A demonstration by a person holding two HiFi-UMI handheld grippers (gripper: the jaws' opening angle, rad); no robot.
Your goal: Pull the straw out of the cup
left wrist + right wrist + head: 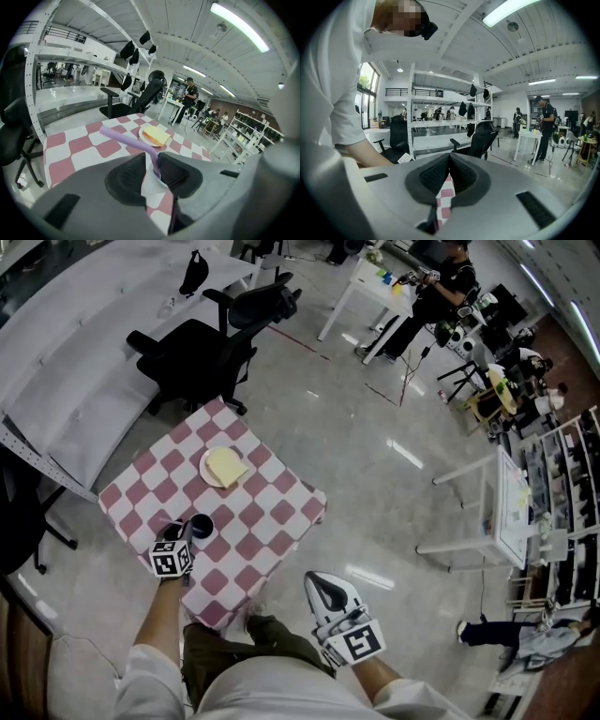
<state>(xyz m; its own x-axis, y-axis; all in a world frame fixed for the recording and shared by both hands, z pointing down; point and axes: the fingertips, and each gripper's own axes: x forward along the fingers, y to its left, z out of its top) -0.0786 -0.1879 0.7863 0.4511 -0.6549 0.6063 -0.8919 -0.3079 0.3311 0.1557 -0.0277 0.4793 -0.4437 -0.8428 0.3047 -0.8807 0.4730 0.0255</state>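
Two jaws of the left gripper (151, 161) stand narrow around the purple straw (126, 140), just below its bend. The straw lies against one pad, while a pale sliver shows between it and the other. I judge the grip not quite made, though the close view leaves that uncertain. In the head view this gripper sits at the dark cup (201, 525), near the front of the checked desk (272, 512). The straw's lower end goes down out of sight behind the jaws, presumably still in the cup.

To do the pull well, the jaws should close only until both pads bear on the straw, since a thin tube flattens easily. The lift should then follow the line of the lower stem, not that of the bent top, so the cup is not tipped or dragged. The cup stands free and looks light, so a slow start seems wise.

The right gripper (323, 585) hangs off the desk's near edge, its jaws together on nothing. It could steady the cup.
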